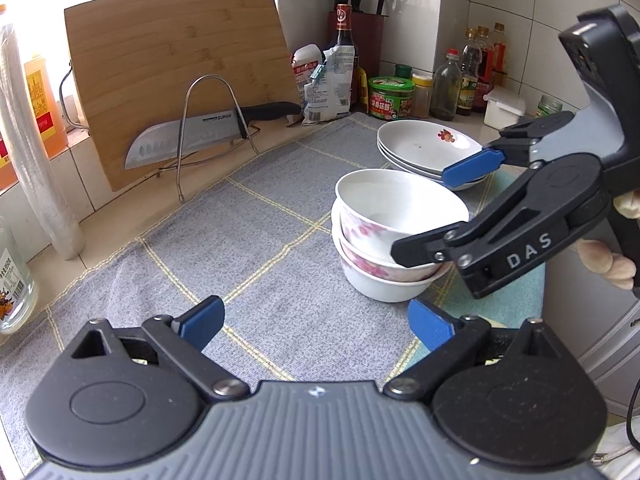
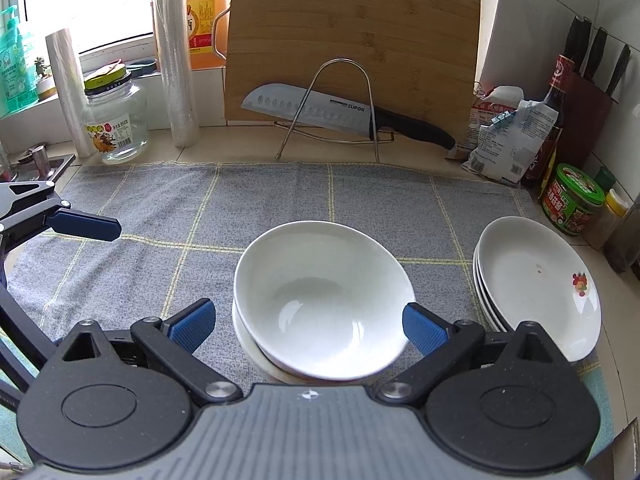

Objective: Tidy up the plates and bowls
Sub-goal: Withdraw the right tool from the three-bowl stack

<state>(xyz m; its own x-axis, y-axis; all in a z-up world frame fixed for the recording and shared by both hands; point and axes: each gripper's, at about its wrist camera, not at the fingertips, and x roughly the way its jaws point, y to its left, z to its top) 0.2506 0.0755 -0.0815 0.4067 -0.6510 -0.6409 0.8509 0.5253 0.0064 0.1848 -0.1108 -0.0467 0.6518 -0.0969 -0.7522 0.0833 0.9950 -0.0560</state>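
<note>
A stack of three white bowls, with pink flower prints, stands on the grey checked cloth; the top bowl sits tilted. A stack of white plates lies just behind it, and to the right in the right wrist view. My right gripper is open, its pads on either side of the top bowl without touching it; it also shows in the left wrist view. My left gripper is open and empty, low over the cloth, left of the bowls.
A bamboo cutting board and a Supor knife in a wire rack stand at the back. Bottles, jars and a knife block crowd the back right corner. A glass jar and film rolls stand at the back left.
</note>
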